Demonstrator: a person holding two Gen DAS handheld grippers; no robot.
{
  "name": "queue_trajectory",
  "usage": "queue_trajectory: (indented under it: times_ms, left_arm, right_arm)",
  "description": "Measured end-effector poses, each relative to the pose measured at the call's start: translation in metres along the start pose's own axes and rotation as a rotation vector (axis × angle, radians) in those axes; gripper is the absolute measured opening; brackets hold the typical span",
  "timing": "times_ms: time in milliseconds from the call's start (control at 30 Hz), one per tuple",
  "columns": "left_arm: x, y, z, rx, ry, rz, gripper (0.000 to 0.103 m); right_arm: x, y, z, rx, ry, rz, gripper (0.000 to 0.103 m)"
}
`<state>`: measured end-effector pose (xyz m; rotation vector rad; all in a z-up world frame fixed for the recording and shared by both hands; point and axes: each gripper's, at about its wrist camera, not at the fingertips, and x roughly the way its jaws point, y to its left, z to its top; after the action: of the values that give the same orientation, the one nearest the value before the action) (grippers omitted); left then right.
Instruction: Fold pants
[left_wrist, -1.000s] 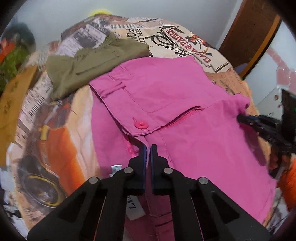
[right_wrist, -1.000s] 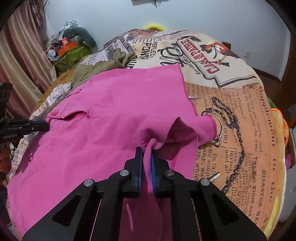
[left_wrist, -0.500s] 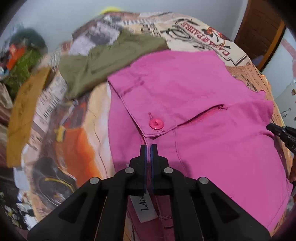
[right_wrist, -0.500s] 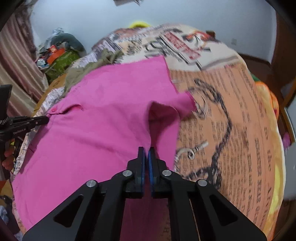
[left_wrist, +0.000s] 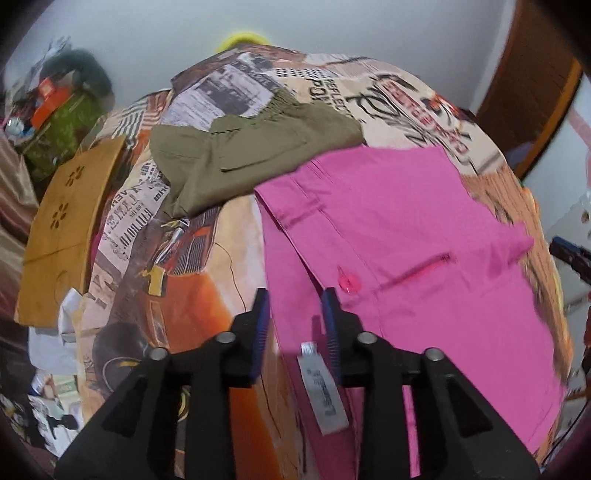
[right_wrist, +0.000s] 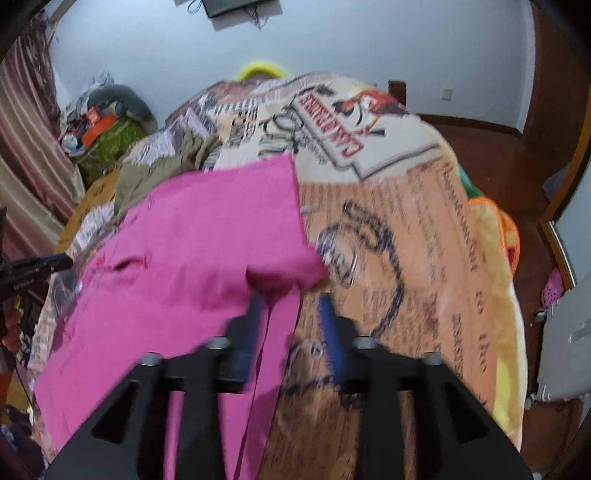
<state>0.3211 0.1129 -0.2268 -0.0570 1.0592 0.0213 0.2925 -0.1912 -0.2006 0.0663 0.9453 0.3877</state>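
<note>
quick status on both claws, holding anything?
Left claw: opening, pads off the pink pants, edge lies between them.
Right claw: opening, pants edge between the pads, no grip.

Matt pink cloth pants (left_wrist: 406, 236) on printed fabric bedspread (left_wrist: 207, 295)
</note>
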Motion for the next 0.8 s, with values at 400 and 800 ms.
queue_trajectory:
  times_ms: [400, 800]
  left_arm:
    - [0.053, -0.012, 0.023, -0.019, 0.051, -0.039, 0.052]
    - [0.068, -0.017, 0.022, -0.006, 0.072, -0.106, 0.026]
  right_arm:
    - [0.063, -0.023, 0.037, 0.101, 0.052, 0.04, 0.062]
    - [0.086, -0.003, 0.018, -0.057, 0.062, 0.013, 0.02]
